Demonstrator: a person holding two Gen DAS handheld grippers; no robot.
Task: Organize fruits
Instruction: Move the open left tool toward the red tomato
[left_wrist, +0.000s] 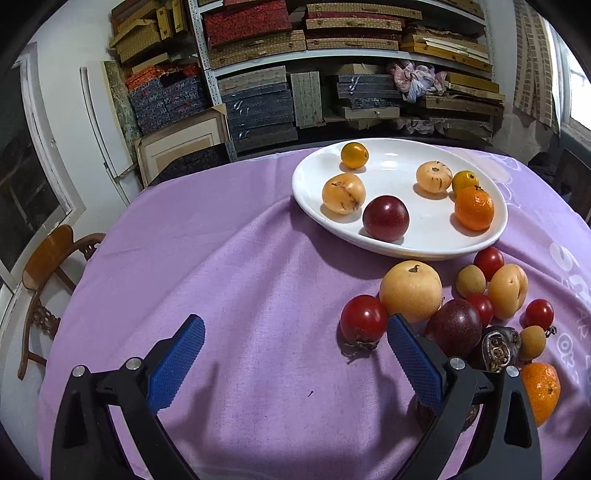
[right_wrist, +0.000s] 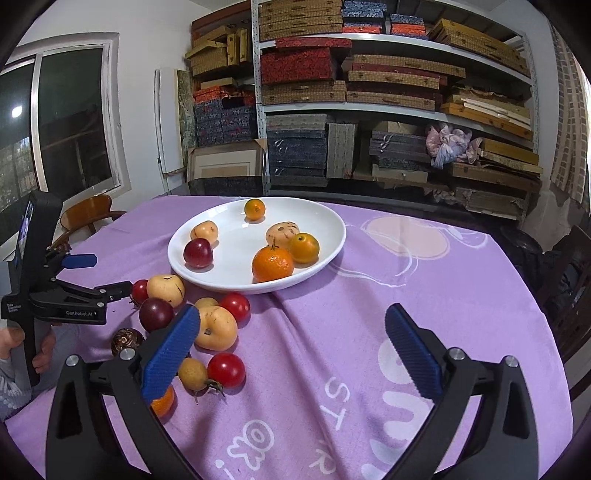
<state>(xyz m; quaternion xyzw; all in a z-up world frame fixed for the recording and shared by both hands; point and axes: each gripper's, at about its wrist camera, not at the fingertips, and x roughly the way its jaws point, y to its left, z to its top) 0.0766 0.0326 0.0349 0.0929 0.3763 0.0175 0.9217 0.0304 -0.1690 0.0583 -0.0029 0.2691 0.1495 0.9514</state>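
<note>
A white plate (left_wrist: 424, 225) at the back of the purple cloth holds several fruits, among them a dark red plum (left_wrist: 385, 218) and a mandarin (left_wrist: 474, 207). A loose pile lies on the cloth in front of the plate: a pale yellow fruit (left_wrist: 410, 291), a red tomato (left_wrist: 364, 319), a dark plum (left_wrist: 458, 328) and others. My left gripper (left_wrist: 295, 325) is open over bare cloth, its right finger beside the tomato. My right gripper (right_wrist: 293, 314) is open and empty, right of the pile (right_wrist: 214, 328). The plate (right_wrist: 236, 258) lies beyond it. The left gripper (right_wrist: 99, 275) shows at the left, held by a hand.
Shelves (right_wrist: 369, 107) stacked with flat boxes fill the wall behind the table. A wooden chair (left_wrist: 48, 258) stands at the table's left edge, by a window (right_wrist: 66, 122). The cloth (right_wrist: 424, 277) to the right of the plate bears printed white shapes.
</note>
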